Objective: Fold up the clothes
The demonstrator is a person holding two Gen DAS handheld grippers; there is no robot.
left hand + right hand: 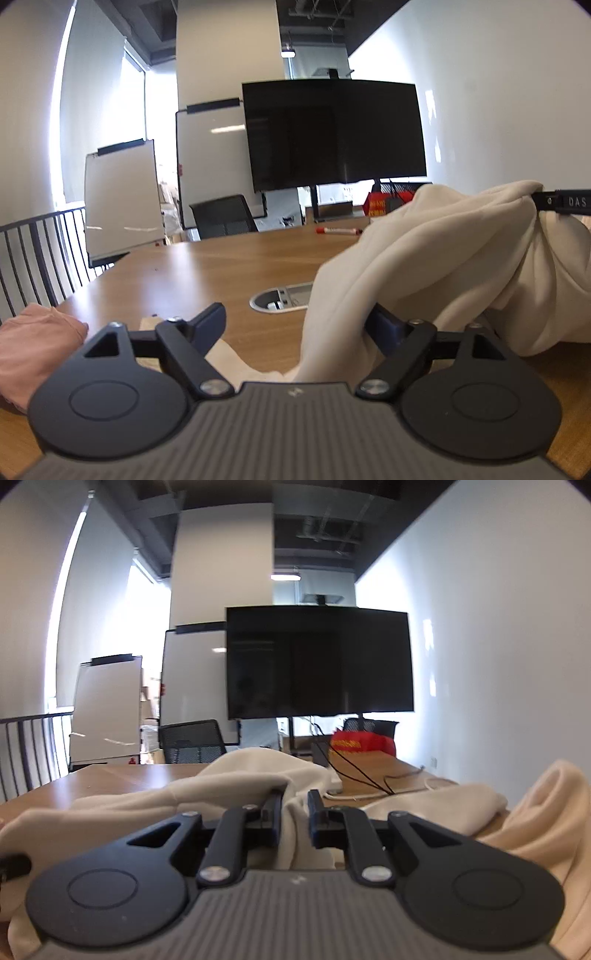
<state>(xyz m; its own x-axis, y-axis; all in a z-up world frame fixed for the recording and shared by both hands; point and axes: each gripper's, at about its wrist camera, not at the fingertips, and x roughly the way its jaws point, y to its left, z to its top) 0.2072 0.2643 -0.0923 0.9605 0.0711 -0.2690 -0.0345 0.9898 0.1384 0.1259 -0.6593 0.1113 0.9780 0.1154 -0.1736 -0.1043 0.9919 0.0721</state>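
On the wooden table (221, 266), cream garment (424, 266) bunched up on the side right of the round cable port (282, 300), partly covering the port's right edge. Left gripper (295, 325) jaws spread wide; a fold of the cream cloth drapes between them, lying against the right finger (386, 328), left finger (210, 321) clear of cloth, nothing pinched. Pink garment (37, 354) sits well left of the port, at the near table edge, beside the left gripper body. Red marker (338, 231) lies on the table beyond the port, just past the cream pile's far edge. Right gripper (295, 814) jaws drawn close, a ridge of the cream garment (236, 786) clamped between the two pads; cloth lifted into a hump in front of it. In the left wrist view a black finger of the right gripper (561, 202) shows far right of the port, cloth gathered at its tip and hanging down from it. Another lobe of cream cloth (546, 812) stands up at the right of the right gripper. Behind the table past the port: dark TV screen (332, 133) on a stand, two whiteboards (122, 199) to the left of it, black mesh chair (223, 216) at the table's far edge. Red bag (362, 744) and black cables (354, 771) on the far right part of the table. Black railing (37, 254) far left of the port.
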